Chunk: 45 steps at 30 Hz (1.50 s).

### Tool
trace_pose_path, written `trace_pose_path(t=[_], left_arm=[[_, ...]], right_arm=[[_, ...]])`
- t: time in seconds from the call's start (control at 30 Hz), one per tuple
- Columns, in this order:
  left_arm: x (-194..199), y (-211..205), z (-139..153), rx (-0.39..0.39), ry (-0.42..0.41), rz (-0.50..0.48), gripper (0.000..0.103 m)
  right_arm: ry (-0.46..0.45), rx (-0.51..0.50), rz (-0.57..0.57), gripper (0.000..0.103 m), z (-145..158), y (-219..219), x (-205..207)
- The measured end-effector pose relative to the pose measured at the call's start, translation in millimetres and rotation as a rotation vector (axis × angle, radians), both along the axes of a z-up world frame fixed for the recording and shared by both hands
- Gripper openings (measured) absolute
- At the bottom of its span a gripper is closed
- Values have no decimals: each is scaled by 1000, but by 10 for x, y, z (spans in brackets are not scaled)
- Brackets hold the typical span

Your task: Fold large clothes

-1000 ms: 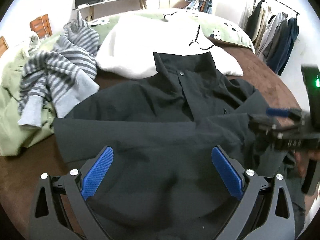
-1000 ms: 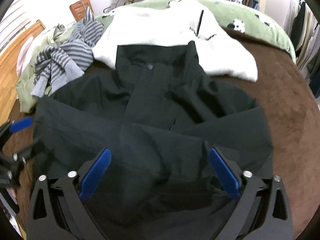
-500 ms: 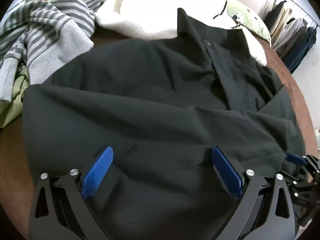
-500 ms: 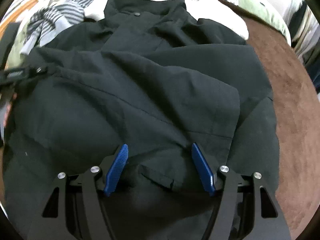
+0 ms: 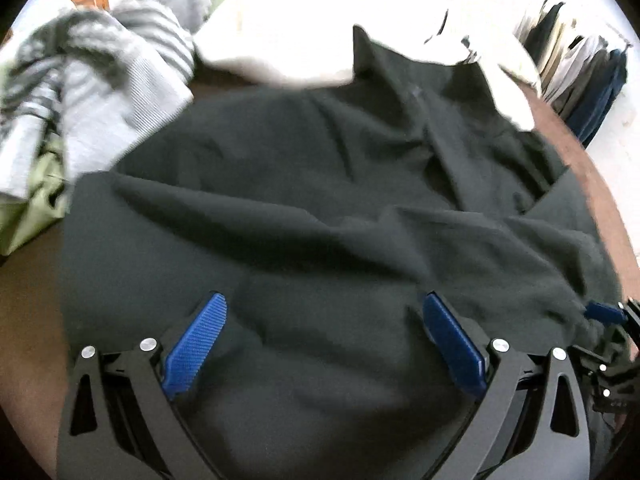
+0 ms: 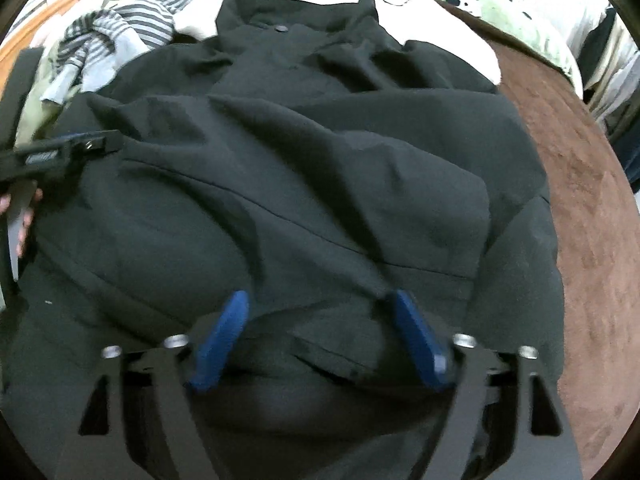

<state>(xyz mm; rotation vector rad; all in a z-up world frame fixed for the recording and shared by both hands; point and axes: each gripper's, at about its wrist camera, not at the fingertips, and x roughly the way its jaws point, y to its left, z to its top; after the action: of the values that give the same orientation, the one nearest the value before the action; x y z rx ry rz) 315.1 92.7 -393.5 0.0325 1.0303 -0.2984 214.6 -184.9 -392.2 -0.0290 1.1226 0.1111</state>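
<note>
Grippers lowered over black jacket point(image 5: 320, 200) on the bed point(image 6: 580, 200): our right gripper point(image 6: 320, 312) has narrowed around a hem fold directly ahead, while our left gripper point(image 5: 324, 312) stays wide, fabric between its fingers. We judge the bottom fold imminent.

Jacket point(image 5: 320, 208): lying spread on the bedcover point(image 6: 580, 200), collar at the far end.
Striped sweater point(image 5: 100, 80): lying beyond the jacket's far left corner.
Fleece point(image 5: 300, 32): lying behind the collar.
Left gripper point(image 5: 324, 320): hovering over the near hem.
Right gripper point(image 6: 320, 312): hovering over the near hem, right of the other.
</note>
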Motion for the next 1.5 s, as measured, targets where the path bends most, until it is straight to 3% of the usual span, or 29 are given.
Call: trace_pose_path(t=[0.13,0.3,0.4,0.6,0.73,0.9,1.0,1.07,1.17,1.33,1.5], left_arm=[[-422,206,292,8,-67,38,97],[-703,538,296,34,-40,78,97],[-757,756,199,11,-7,101,97],[-775,1006,105,-61,-21,143,96],[-912,973,128,-54,-37,153,96],[-1343,987,284,-38,-51,200,96],[-1627,1008,352,-32,-40,221,96],[-1786,1029,375,-26,-32,231,96],[-1972,1088,374,-40,1,254,96],[-2180,1196,387,-45,12,297,96],[-2365,1292,412,-28,13,329,96]], right_arm=[[-46,26,95,87,295,244,131],[-82,95,226,87,535,708,497],[-96,150,306,87,637,1069,796],[-110,180,434,87,658,1879,1341],[-89,158,489,87,538,2332,1489],[-67,114,515,87,303,2715,1469],[-64,27,520,87,81,2939,1424],[-77,-57,505,87,-98,3055,1430],[-59,-51,438,89,-280,3017,1531],[-77,-54,403,95,-289,2999,1573],[-154,0,395,95,77,2832,1311]])
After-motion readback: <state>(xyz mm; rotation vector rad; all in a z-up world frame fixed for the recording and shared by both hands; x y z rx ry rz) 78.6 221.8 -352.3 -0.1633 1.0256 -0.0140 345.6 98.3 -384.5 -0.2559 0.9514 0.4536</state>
